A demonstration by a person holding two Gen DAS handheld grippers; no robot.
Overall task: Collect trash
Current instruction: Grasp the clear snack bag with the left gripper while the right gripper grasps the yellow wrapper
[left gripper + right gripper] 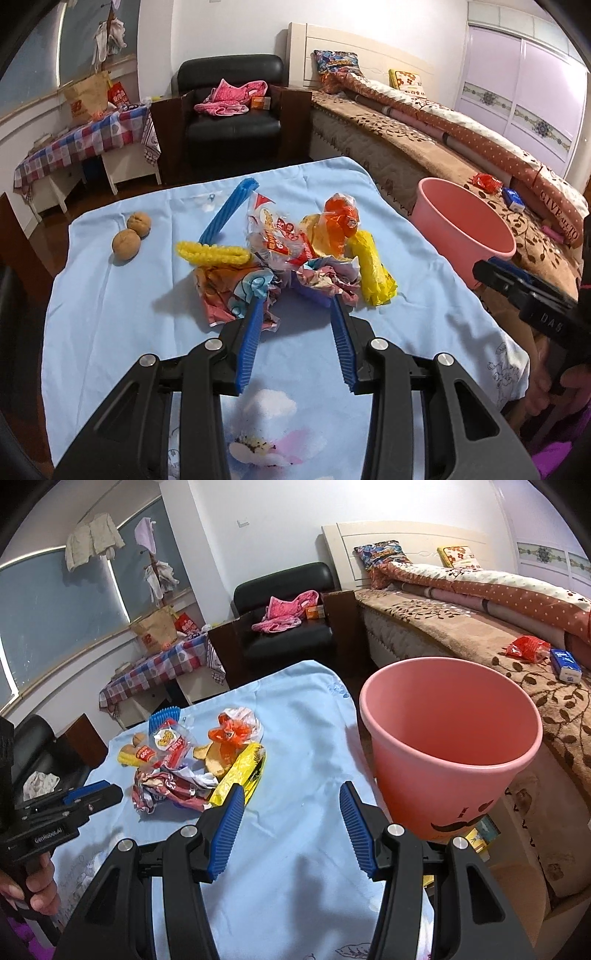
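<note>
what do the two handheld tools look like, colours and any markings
Both the left tool and right tool have black angular linkage arms with silver rivets and blue ribbed pads. White lettering marks each black body. Purple clothing shows beside the handles.

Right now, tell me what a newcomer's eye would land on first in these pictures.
First, the heap of crumpled wrappers in the middle of the pale blue cloth, bright with orange, yellow and red. Next, the empty pink bucket at the cloth's right edge, beside the bed. The left gripper hangs just short of the heap, jaws open around the nearest crumpled wrapper, while two walnuts sit apart at far left.
</note>
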